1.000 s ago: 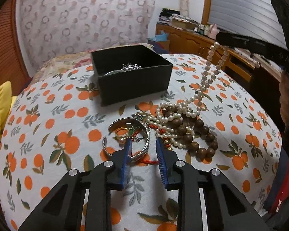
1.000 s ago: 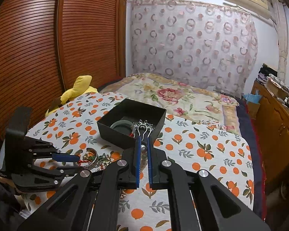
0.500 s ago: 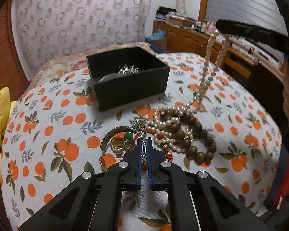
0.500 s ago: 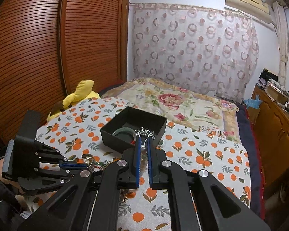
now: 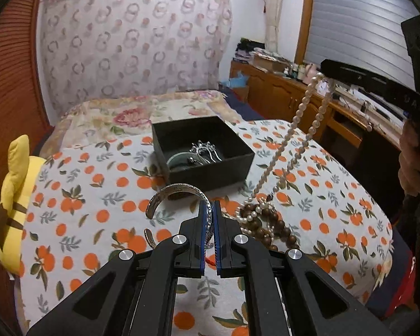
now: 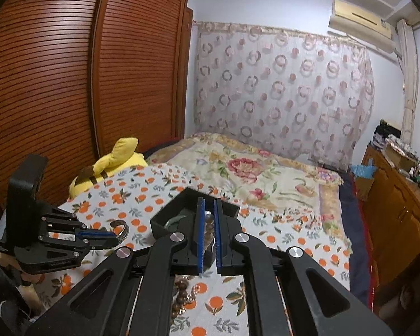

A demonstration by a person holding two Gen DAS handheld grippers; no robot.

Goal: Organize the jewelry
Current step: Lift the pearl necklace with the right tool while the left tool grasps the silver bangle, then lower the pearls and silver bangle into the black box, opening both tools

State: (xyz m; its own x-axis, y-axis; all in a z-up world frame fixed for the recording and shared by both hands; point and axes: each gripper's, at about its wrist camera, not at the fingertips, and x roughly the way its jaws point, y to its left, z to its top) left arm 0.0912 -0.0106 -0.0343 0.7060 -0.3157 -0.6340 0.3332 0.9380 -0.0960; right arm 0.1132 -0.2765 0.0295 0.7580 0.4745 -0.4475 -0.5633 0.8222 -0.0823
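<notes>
Left gripper clenched on cuff, pinching one side of band; cuff lifted off cloth, just short of box. Cuff: rigid metal, likely light, smooth, could pivot in pads; grip mid-band, not open ends. Right gripper clamped on pearls, strand hanging down to bead pile. Pearls: limp, swing freely, may snag wooden beads; lift clear slowly. Box already holds silver pieces.
</notes>
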